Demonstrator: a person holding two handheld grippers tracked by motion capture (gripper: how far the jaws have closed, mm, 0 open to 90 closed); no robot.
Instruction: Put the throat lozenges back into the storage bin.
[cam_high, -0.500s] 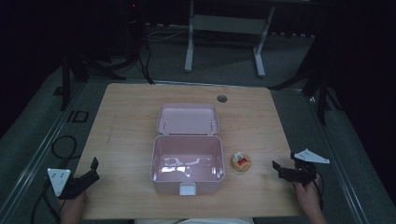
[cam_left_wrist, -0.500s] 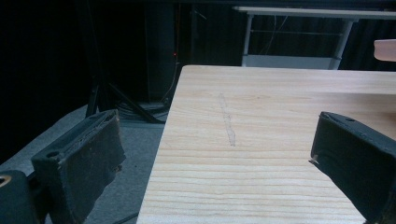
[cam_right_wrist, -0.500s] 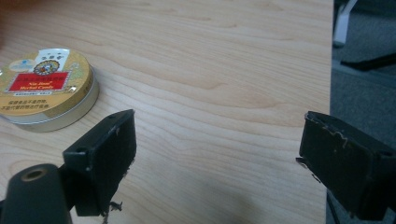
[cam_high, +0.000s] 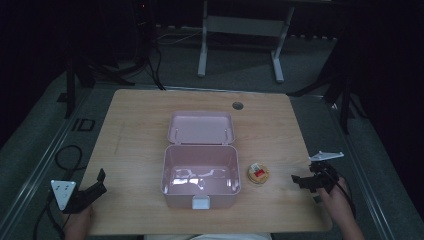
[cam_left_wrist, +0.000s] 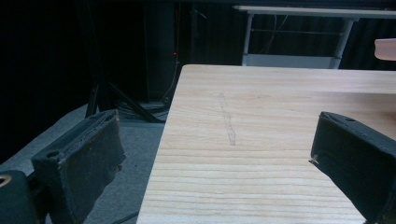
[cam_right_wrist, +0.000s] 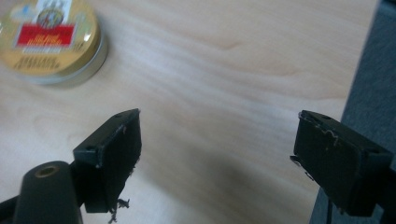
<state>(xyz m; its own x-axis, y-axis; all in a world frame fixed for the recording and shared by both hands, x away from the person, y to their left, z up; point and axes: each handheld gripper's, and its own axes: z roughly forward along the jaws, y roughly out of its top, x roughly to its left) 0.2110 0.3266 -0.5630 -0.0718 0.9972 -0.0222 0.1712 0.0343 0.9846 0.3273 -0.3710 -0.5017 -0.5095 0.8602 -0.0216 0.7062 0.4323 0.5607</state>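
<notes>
The wooden table (cam_high: 150, 125) spreads across the middle of the high view, and dead centre on it sits the pink box (cam_high: 201, 177), lid (cam_high: 201, 127) thrown back flat toward the top of the frame, cavity bare apart from some glare on its floor. So the opening is done, by my reading, and the loading is not: nothing lies inside yet.

Just right of the box, apart from its wall, lies the round gold tin (cam_high: 258, 173) with its red label (the likely cargo, I'd judge). In the right gripper view the tin sits at upper left (cam_right_wrist: 51, 37), untouched, well clear of the jaws.

The right gripper (cam_high: 305, 181) hovers at lower right of the high view, jaws spread wide with only bare wood between them. The left gripper (cam_high: 95, 187) waits at lower left by the table's edge, jaws likewise wide apart and holding nothing; its own view looks along the table's edge toward the dark room behind.

What's left, I reckon: reach, grasp, place, perhaps close the lid.

Hard to make out: the tin's lettering is blurred and its top is cut off by the frame in the right gripper view. A sliver of pink at the far right of the left gripper view (cam_left_wrist: 385, 49) is probably the box.
</notes>
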